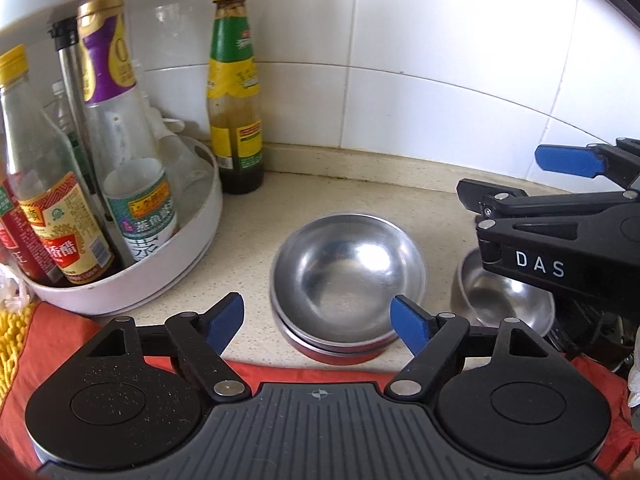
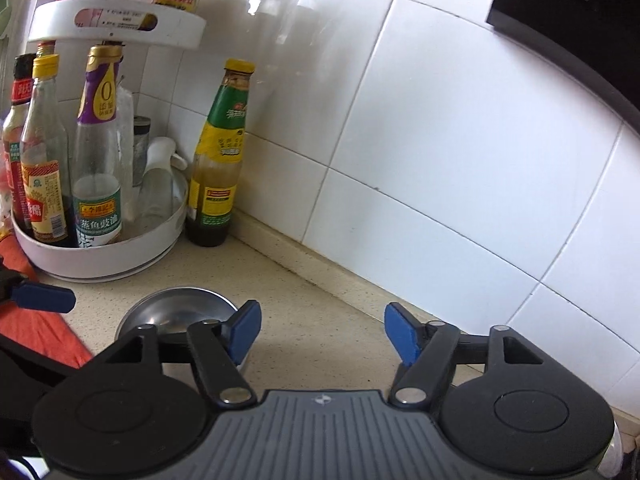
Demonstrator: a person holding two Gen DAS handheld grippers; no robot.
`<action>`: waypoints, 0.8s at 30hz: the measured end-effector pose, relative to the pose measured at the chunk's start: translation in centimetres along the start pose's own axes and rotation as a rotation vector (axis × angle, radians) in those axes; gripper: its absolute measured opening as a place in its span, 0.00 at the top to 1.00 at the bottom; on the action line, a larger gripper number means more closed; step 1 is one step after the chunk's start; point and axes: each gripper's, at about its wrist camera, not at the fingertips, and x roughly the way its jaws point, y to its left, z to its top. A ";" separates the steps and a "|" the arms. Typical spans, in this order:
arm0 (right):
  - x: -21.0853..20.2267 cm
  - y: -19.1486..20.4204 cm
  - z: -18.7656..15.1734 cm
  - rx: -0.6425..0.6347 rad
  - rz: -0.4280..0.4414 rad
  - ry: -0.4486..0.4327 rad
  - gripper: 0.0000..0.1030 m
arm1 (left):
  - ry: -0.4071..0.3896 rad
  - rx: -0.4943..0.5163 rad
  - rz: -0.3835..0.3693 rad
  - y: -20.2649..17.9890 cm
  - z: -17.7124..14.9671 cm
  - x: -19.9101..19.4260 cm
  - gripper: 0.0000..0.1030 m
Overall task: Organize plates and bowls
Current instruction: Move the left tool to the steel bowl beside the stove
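The left gripper [image 1: 318,322], fingers spread, hangs above stacked steel bowls [image 1: 348,264] beside a white condiment rack [image 1: 192,236].

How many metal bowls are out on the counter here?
3, possibly more. Two steel bowls sit nested as a stack in front of the left gripper. A third, smaller steel bowl stands to their right, partly hidden under the right gripper. Others may be out of sight.

1. Daylight is bright and soft; the white wall tiles [image 2: 400,120] ahead of the right tongs carry pale glare.
2. The steel bowl [image 1: 346,264] between the left tongs' fingers shows a bright highlight.
3. Fisheye bending curves tile lines; corners fall dark.
4. Focus stays fairly sharp, shadows faint.
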 end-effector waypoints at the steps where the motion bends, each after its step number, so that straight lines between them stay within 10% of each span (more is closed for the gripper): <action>1: -0.2 -0.2 -0.1 0.006 -0.013 -0.001 0.28 | -0.001 0.003 -0.004 -0.2 0.0 -0.1 0.17; 24: -0.7 -1.6 -0.9 0.049 -0.072 0.035 0.24 | 0.006 0.043 -0.062 -2.0 0.4 0.0 0.14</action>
